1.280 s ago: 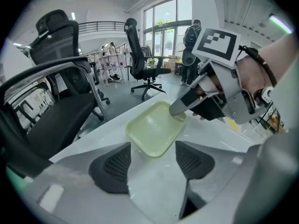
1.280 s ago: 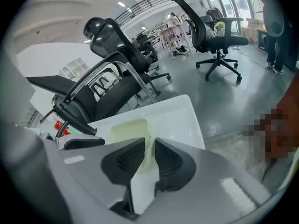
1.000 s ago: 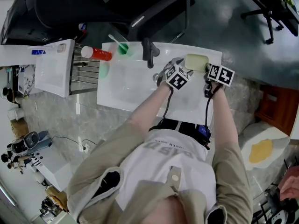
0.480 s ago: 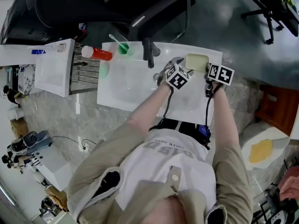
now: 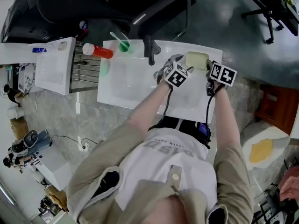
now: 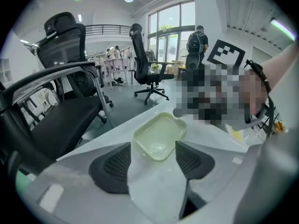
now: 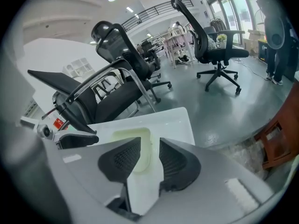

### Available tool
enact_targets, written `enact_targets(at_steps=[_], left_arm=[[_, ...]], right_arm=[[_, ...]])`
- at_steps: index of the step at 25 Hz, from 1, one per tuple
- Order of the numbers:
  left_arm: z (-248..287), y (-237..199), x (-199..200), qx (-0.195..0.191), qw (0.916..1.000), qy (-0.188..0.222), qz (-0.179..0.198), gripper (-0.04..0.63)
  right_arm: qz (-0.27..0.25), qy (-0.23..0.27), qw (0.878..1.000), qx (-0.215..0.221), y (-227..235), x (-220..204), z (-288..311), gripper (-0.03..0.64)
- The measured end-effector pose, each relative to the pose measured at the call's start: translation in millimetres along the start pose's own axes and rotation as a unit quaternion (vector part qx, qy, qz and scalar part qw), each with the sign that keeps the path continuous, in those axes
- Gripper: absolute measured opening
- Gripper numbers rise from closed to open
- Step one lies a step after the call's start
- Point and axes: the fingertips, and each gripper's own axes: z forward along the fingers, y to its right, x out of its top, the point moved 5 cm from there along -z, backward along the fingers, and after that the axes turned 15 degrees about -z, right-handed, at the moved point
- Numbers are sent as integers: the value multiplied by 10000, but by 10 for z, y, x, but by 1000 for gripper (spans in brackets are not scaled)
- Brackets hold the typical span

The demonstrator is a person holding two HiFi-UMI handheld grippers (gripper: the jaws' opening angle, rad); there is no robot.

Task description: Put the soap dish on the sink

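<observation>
A: Where does the soap dish (image 5: 196, 60) sit?

B: Flat on the back right corner of the white sink (image 5: 122, 90), just right of the black faucet (image 5: 149, 51).

A: Is either claw on it?

B: No. In the left gripper view the left claw (image 6: 153, 156) has its jaws wide apart, and the pale green dish lies just beyond the tips, untouched. The right claw (image 7: 149, 155) has just been opening its jaws. A narrow gap shows between the pads, and neither presses on the dish.

A: How much of the dish shows from the right side?

B: Only part. The claw's left jaw covers the near edge, so just the far rim and one side show around it.

A: And from the head view?

B: The marker cubes and the hands cover both sets of fingertips, so the jaws cannot be read there. The person's forearms also cut off the sink's front right part.

A: Anything else on the rim?

B: A red bottle (image 5: 97, 51) lies at the back left corner. Beside it is something green (image 5: 123, 47) with a thin handle, too small to name.
</observation>
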Motion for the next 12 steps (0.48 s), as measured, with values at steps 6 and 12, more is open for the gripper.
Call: enact_targets(at_steps=[6, 12], left_arm=[[-223, 20, 153, 64, 9988, 466, -154, 314], [-599, 141, 335, 161, 9912, 1240, -443, 291]], right_arm=[[-257, 717, 9971, 25, -43, 181, -327, 141], [-505, 1858, 9813, -22, -177, 371, -828, 141]])
